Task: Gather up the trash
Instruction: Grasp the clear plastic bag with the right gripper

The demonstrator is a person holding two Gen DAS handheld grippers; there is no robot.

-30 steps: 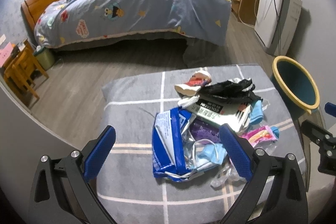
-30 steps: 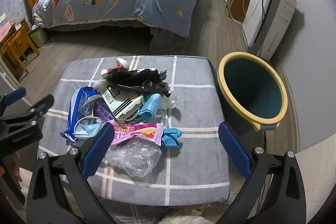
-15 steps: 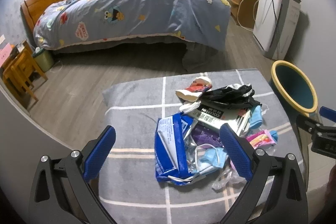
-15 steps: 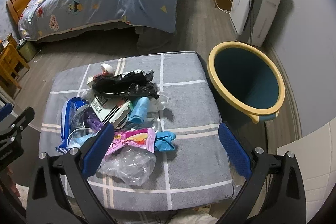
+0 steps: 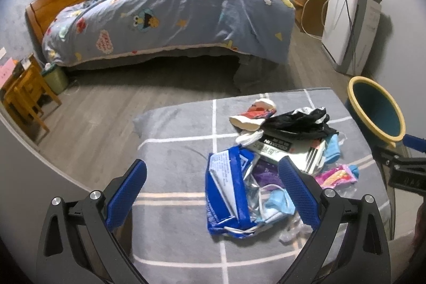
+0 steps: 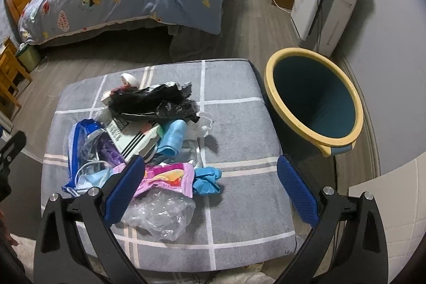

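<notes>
Here both the left gripper [image 5: 213, 188] and right gripper [image 6: 210, 186] hang spread wide, empty, above the trash pile [image 6: 149, 135] beside the bin [image 6: 314, 103].

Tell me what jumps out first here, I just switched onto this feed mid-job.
A heap of trash sits on the grey checked cushion: a blue foil bag at its left, a crumpled black bag at the far side, a pink wrapper and clear plastic nearest the right tongs. Just right of the cushion stands an empty teal bin with a yellow rim. Both tongs are open and hold nothing.
</notes>
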